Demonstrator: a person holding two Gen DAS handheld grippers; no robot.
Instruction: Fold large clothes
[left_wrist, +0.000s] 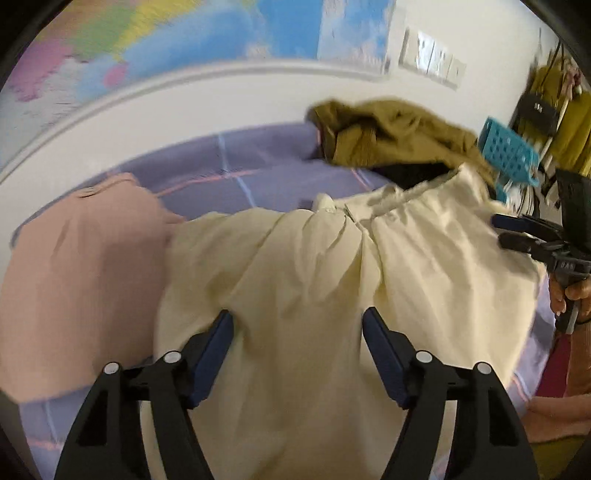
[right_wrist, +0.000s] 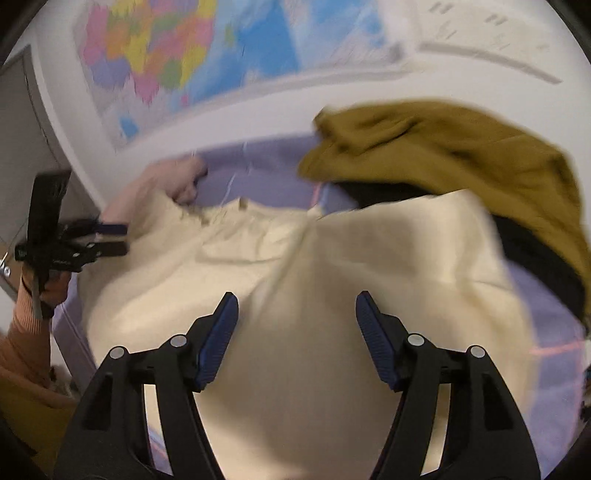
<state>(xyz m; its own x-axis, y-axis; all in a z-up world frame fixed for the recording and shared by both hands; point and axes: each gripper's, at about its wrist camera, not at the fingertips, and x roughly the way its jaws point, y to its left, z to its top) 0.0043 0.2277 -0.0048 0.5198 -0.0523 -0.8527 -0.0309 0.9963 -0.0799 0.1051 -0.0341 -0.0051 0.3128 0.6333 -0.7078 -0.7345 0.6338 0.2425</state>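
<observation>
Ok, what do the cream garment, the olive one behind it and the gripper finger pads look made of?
Cream garment: thin matte woven cloth, probably cotton, judging by its fine soft creases. Olive garment: heavier matte fabric with thick, rounded folds; weave blurred. Finger pads: dark blue ribbed material, seemingly rubber, on black plastic-looking arms.

Wall map (right_wrist: 177, 62) motion-blurred, dark garment (right_wrist: 532, 251) mostly buried under olive garment (right_wrist: 461, 147)

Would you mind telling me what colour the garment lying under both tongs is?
The garment is pale cream, clearest in the left wrist view.
</observation>
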